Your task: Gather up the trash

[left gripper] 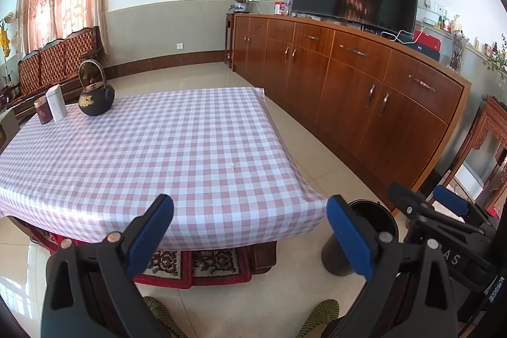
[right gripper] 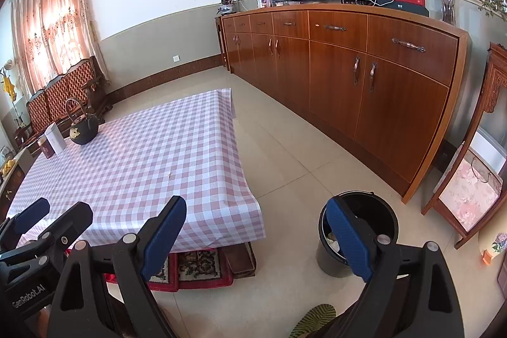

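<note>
We see low table (left gripper: 177, 148) under pink-white checked cloth. Far left corner: black teapot (left gripper: 96, 98), white box (left gripper: 56, 103), dark red tin (left gripper: 43, 110), close together. Tiny pale scrap (left gripper: 233, 165) right of centre. Near right, black bin (right gripper: 358, 230) on tiled floor (right gripper: 285, 154).

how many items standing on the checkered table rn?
3, all at its far left corner: black teapot, white box beside it, dark red tin next to the box. Also one tiny scrap lying mid-cloth. Nothing seems hidden.
</note>
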Action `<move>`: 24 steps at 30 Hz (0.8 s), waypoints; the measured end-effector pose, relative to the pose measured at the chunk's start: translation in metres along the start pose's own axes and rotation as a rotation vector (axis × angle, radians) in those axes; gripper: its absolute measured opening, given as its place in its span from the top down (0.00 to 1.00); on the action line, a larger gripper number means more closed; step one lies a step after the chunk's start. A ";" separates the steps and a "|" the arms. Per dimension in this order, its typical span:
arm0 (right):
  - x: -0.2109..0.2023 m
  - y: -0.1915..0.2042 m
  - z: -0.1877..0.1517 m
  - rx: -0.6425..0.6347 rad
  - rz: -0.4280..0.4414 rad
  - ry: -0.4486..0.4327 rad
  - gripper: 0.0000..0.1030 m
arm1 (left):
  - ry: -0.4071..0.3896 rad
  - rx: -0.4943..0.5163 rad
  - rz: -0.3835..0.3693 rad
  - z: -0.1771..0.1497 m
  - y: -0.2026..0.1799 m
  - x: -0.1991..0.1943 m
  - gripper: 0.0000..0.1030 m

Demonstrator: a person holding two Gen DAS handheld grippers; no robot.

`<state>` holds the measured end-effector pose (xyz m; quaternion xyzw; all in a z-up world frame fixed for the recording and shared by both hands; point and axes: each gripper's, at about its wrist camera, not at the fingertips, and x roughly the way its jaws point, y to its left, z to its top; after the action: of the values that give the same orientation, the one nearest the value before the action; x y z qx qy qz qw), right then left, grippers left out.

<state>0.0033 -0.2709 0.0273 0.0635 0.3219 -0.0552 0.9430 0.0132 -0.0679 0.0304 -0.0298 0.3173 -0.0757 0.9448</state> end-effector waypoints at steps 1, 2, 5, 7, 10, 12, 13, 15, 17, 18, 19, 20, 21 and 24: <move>0.000 0.000 0.000 0.000 -0.001 0.000 0.11 | 0.000 0.001 0.000 0.000 0.000 0.000 0.05; 0.000 0.000 0.000 0.001 -0.001 0.000 0.11 | -0.001 0.002 0.000 0.000 0.000 0.000 0.05; 0.000 -0.001 -0.001 0.005 0.000 0.000 0.11 | -0.002 0.007 0.001 0.000 -0.002 0.000 0.05; 0.000 -0.002 -0.001 0.008 0.001 -0.001 0.11 | -0.003 0.008 0.002 0.000 -0.002 -0.001 0.05; 0.001 -0.004 -0.001 0.010 0.003 0.003 0.11 | -0.004 0.011 0.003 -0.001 -0.003 -0.001 0.05; 0.001 -0.004 -0.002 0.012 0.004 0.003 0.11 | -0.006 0.012 0.004 -0.001 -0.004 -0.001 0.05; 0.001 -0.005 -0.002 0.012 0.004 0.003 0.11 | -0.006 0.013 0.006 -0.001 -0.004 -0.001 0.05; 0.001 -0.005 -0.002 0.012 0.004 0.003 0.11 | -0.006 0.013 0.006 -0.001 -0.004 -0.001 0.05; 0.001 -0.004 -0.002 0.012 0.005 0.003 0.11 | -0.006 0.014 0.007 -0.001 -0.004 -0.001 0.05; 0.001 -0.004 -0.002 0.012 0.004 0.002 0.11 | -0.005 0.014 0.007 -0.001 -0.005 0.000 0.05; 0.001 -0.004 -0.002 0.011 0.004 0.003 0.11 | -0.005 0.014 0.007 -0.001 -0.005 0.000 0.05; 0.001 -0.004 -0.002 0.012 0.004 0.004 0.11 | -0.006 0.015 0.007 -0.001 -0.005 0.000 0.05; 0.001 -0.004 -0.002 0.013 0.005 0.005 0.11 | -0.006 0.016 0.007 -0.001 -0.005 0.000 0.05; 0.001 -0.005 -0.003 0.012 0.004 0.006 0.11 | -0.005 0.018 0.008 -0.002 -0.005 0.000 0.05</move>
<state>0.0022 -0.2753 0.0240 0.0698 0.3241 -0.0550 0.9418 0.0116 -0.0725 0.0294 -0.0202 0.3145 -0.0749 0.9461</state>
